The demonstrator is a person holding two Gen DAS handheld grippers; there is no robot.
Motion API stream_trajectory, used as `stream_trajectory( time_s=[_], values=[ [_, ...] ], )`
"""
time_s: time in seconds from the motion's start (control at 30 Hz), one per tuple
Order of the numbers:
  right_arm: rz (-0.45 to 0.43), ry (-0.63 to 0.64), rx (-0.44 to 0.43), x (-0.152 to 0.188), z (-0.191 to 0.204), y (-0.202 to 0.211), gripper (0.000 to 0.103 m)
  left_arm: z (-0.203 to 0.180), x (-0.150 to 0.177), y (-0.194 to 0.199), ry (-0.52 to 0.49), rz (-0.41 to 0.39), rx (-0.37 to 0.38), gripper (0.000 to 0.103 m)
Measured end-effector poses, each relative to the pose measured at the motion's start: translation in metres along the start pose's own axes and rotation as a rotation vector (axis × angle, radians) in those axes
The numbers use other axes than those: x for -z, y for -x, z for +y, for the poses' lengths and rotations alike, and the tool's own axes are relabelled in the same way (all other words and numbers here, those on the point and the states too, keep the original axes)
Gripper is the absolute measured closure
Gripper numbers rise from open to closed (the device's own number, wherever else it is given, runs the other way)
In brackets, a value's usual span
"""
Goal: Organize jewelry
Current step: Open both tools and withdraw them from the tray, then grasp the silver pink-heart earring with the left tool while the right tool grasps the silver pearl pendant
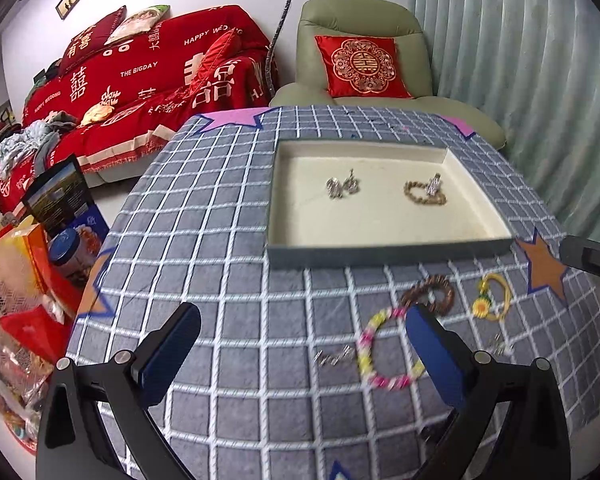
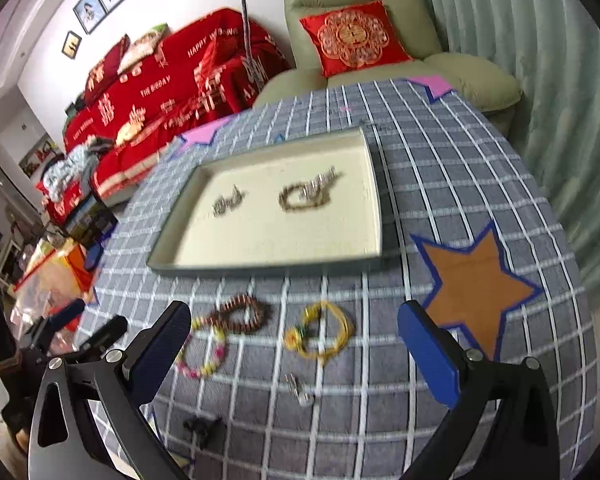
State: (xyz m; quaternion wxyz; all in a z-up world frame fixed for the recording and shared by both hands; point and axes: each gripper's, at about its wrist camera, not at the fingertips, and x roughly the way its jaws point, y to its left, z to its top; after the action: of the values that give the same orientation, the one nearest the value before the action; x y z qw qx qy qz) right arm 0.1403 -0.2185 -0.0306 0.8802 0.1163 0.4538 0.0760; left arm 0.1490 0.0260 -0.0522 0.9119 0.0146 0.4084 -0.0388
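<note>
nearest your right gripper (image 2: 294, 344) is a small silver piece (image 2: 299, 391) on the cloth, just below the gap of its wide, empty jaws. beyond that lies the yellow cord bracelet (image 2: 320, 330) with its flower charm, almost dead ahead between the fingers, its loop stretched roughly left to right. the brown bead bracelet (image 2: 242, 313) sits just left of it, touching the pink-and-yellow bracelet (image 2: 204, 354) near your left finger.

your left gripper (image 1: 302, 334) is also spread wide and holds nothing. from that side the pink-and-yellow bracelet sits partly behind its right finger, with a thin silver chain (image 1: 336, 354) just left of the loop. so the left hand is nearer the pink-and-yellow one, and the right hand is nearer the yellow cord one; my guess is the right hand has the cleaner line, since that loop is already centred in the jaws.

the tray (image 2: 268, 266) lies straight ahead of both grippers, past the loose pieces. it already holds a silver pair (image 2: 228, 202) and a gold chain (image 2: 302, 200) with a silver piece touching it, so about half the work looks done.

everything rests on a grey checked cloth (image 2: 460, 184) with a brown star patch (image 2: 476, 280) on your right. behind are a red-covered sofa (image 1: 148, 76), a green armchair (image 1: 364, 20) and a pale curtain (image 1: 520, 60).
</note>
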Motion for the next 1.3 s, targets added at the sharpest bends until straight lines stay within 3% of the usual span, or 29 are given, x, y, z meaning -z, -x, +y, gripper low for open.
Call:
stream_trajectory(
  time_s=[0.4, 0.87, 1.0, 1.03, 1.3],
  values=[
    [0.115, -0.003, 0.048, 0.054, -0.014, -0.011, 0.000, 0.009, 0.038, -0.018, -0.024, 0.061, -0.024, 0.000],
    [0.149, 0.029, 0.112, 0.068, -0.013, -0.027, 0.000, 0.011, 0.046, -0.039, -0.069, 0.095, -0.012, 0.000],
    [0.153, 0.077, 0.128, 0.070, -0.002, -0.037, 0.008, 0.012, 0.048, -0.045, -0.096, 0.103, 0.005, 0.001],
    [0.156, 0.086, 0.129, 0.070, 0.000, -0.040, 0.008, 0.012, 0.048, -0.046, -0.105, 0.109, 0.011, 0.007],
    [0.175, 0.135, 0.148, 0.074, 0.011, -0.057, 0.022, 0.006, 0.042, -0.057, -0.142, 0.115, 0.059, 0.008]
  ],
)
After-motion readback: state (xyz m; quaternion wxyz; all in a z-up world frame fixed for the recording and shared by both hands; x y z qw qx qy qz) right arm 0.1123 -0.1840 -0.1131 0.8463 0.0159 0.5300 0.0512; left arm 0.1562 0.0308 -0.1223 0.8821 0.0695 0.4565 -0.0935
